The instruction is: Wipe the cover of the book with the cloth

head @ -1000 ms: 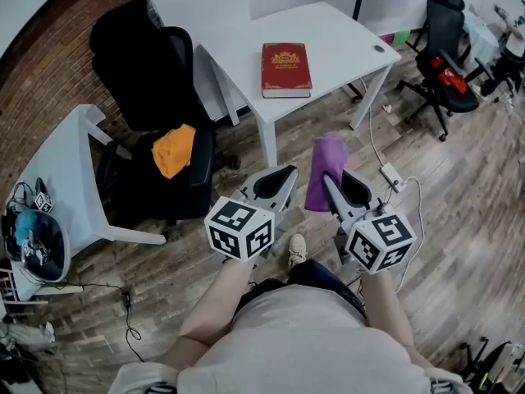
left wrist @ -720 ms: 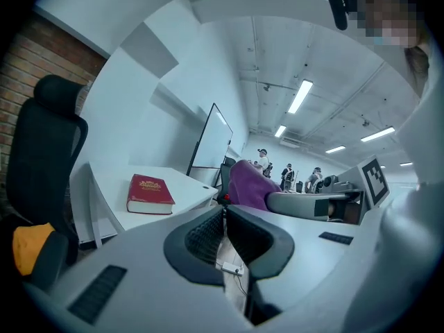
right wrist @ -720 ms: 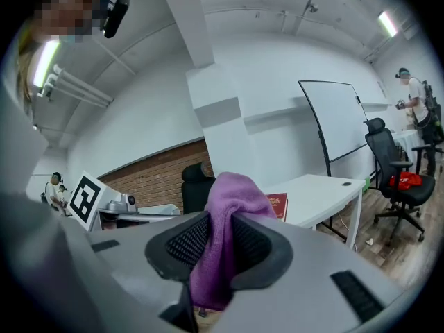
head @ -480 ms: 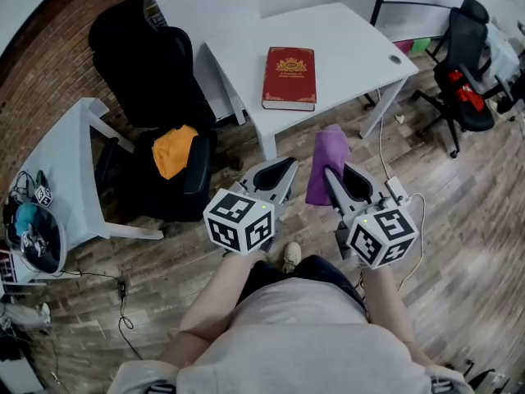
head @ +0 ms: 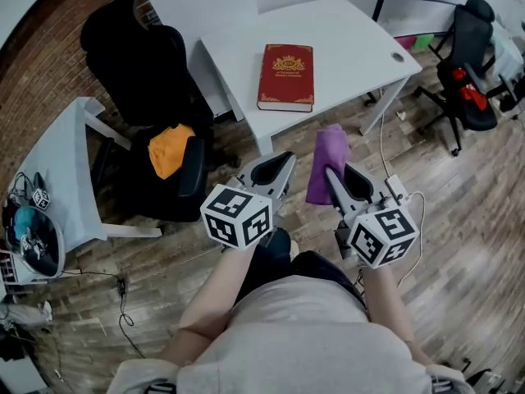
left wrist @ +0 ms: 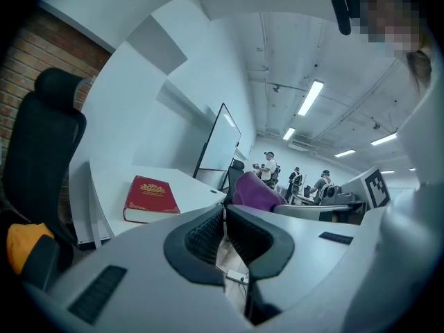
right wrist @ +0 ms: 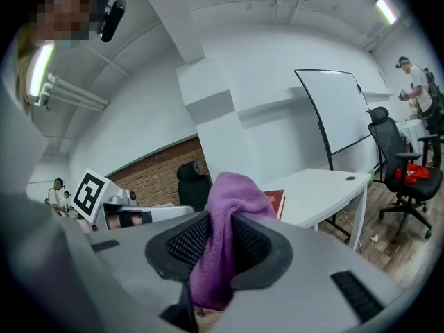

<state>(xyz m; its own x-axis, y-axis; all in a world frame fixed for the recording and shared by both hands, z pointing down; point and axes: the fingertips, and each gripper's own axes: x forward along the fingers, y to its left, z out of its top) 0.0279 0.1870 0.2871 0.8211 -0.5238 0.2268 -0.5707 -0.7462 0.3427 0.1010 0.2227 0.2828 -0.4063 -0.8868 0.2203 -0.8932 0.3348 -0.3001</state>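
Note:
A red book (head: 285, 75) with gold ornament lies flat on the white table (head: 344, 39); it also shows in the left gripper view as the red book (left wrist: 149, 199). My right gripper (head: 336, 169) is shut on a purple cloth (head: 327, 162) that hangs between its jaws, short of the table's near edge. That purple cloth (right wrist: 224, 236) fills the jaw gap in the right gripper view, with the book's corner (right wrist: 275, 201) behind it. My left gripper (head: 277, 167) is beside it, shut and empty, its pads (left wrist: 206, 236) pressed together.
A black office chair (head: 143, 89) with an orange cloth (head: 171, 150) on its seat stands left of the table. A second white table (head: 57, 179) is at the far left. A power strip and cable (head: 392, 183) lie on the wooden floor at right. More chairs (head: 467, 64) stand far right.
The view has shifted a little closer to the table; the book sits slightly lower in frame. Both grippers hold the same pose, the cloth still in the right one.

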